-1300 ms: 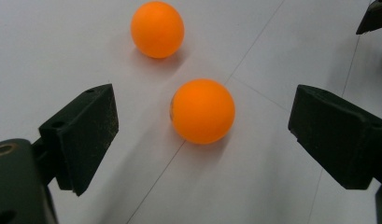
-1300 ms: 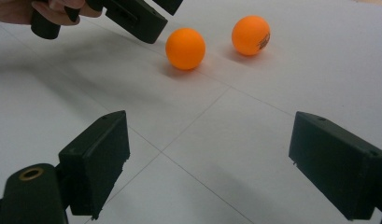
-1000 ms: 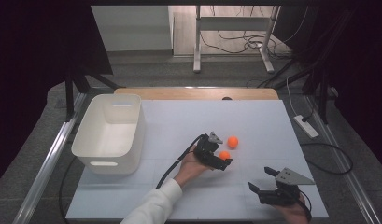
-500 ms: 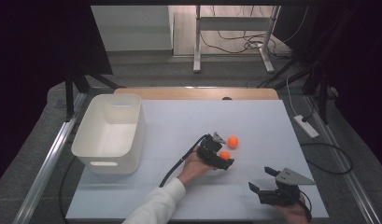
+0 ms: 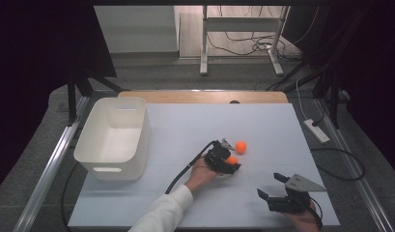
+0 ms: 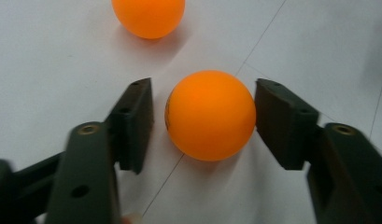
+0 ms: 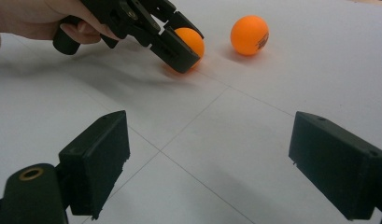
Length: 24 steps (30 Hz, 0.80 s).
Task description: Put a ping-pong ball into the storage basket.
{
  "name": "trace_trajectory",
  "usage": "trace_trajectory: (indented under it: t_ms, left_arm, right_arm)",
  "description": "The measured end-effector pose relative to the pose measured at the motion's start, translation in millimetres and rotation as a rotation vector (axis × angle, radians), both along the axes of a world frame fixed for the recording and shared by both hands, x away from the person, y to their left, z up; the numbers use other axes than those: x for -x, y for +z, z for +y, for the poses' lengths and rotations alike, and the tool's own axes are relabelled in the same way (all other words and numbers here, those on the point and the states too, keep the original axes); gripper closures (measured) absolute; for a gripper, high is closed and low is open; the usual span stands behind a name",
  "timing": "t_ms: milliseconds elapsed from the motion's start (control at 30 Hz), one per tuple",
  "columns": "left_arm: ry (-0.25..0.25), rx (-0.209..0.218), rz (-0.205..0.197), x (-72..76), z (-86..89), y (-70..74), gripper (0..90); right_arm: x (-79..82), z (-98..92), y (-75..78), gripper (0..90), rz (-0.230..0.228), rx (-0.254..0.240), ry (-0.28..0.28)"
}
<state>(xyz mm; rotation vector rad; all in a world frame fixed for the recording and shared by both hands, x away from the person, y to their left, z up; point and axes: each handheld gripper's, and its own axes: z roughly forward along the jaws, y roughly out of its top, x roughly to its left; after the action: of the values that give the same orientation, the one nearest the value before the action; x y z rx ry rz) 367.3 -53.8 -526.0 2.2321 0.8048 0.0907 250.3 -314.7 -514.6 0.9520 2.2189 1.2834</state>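
Tongs (image 6: 205,121) just closing around orange ball (image 6: 210,115), small gaps either side.

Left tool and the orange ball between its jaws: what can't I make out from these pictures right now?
- Grip: the left tool has just been closing around the near ball; left gripper view shows a thin gap at one pad, so contact is unsure.
- The ball's underside: hidden by the tool in the high view.
- The far ball's top: cut by the frame edge.
- Its print: too small to read.

orange ball (image 6: 210,114) btwn tool jaws
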Motion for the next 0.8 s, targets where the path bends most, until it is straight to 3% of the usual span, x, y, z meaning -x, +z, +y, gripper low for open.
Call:
trace_trajectory:
  t_ms: [67, 800]
  left_arm:
    - [0.006, -0.001, -0.014, 0.8, 0.4, 1.3, 49.9]
    - [0.000, 0.077, -0.023, 7.9, 8.2, 11.9, 50.4]
  right_arm:
    - [0.0, 0.0, 0.0, 12.3, 0.000, 0.000, 0.000]
    - [0.0, 0.2, -0.2, 12.4, -0.002, 0.002, 0.000]
